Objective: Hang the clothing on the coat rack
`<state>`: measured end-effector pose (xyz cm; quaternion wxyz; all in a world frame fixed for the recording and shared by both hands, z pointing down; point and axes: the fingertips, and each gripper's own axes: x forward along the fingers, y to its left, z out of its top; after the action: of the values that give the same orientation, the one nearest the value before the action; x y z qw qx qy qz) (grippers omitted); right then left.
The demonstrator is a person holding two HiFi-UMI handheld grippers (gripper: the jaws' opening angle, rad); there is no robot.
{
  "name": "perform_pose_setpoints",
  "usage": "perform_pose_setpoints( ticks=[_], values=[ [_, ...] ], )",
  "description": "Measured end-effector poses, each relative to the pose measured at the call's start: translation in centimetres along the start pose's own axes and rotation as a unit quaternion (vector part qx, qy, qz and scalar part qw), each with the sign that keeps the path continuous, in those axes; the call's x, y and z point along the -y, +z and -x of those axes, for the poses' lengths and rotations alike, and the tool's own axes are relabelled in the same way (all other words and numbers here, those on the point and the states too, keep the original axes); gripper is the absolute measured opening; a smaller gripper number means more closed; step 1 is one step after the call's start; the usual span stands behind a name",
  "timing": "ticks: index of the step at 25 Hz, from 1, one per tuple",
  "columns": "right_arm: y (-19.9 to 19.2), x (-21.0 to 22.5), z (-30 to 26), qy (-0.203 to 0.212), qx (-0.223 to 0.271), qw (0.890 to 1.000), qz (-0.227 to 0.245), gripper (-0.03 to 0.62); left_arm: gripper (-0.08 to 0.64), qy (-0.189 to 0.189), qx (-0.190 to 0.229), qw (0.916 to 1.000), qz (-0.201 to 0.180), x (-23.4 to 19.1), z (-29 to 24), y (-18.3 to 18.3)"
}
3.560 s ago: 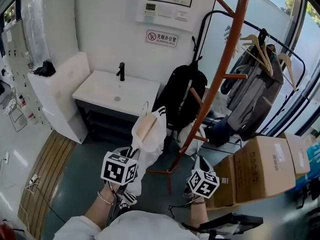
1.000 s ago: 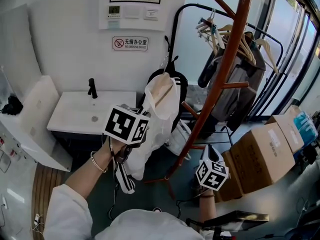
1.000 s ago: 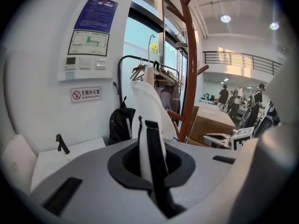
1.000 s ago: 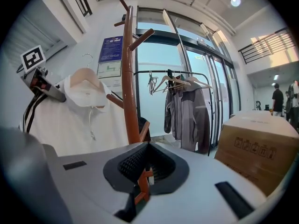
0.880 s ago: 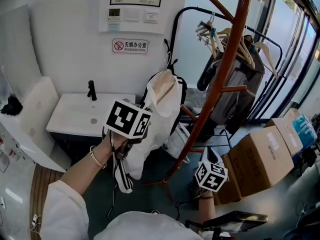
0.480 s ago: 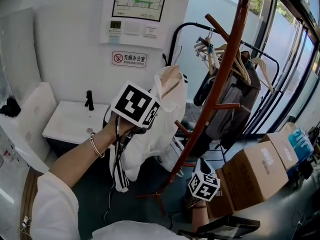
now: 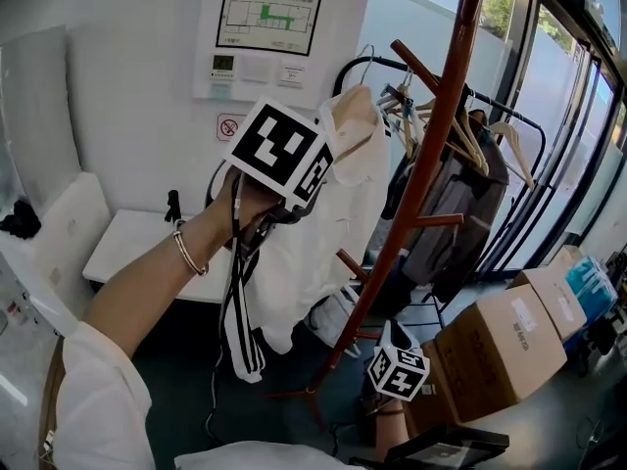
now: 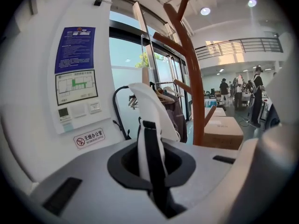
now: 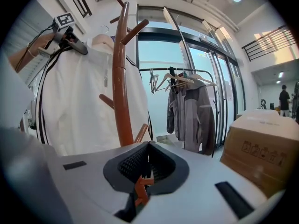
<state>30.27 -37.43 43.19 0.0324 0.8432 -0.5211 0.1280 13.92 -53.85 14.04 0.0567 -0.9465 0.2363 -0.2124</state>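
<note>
Beside the orange-brown coat rack (image 7: 423,179), the left gripper (image 8: 150,146) is clamped on a white, black-striped jacket (image 7: 328,243); lower down, the right gripper (image 9: 147,148) is closed and empty.

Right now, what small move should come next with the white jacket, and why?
Probably ease the left gripper toward the coat rack: it is shut on the white jacket, and the hanger sits just left of an upper peg, not on it yet.
</note>
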Motion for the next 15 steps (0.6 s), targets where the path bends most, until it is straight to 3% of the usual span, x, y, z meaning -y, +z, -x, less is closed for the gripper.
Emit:
perform_pose_setpoints(
  ticks=[7,15],
  values=[
    [0.6,1.0,0.4,-0.005,0.007,1.000,-0.007,0.023,0.023,0.009,0.010,0.9994,-0.033,1.2,0.6,4.0],
    [-0.2,2.8,0.9,-0.015,0.005,1.000,-0.017,0.023,0.028,0.021,0.012,0.9965,-0.080,3.2,0.1,4.0]
  ],
)
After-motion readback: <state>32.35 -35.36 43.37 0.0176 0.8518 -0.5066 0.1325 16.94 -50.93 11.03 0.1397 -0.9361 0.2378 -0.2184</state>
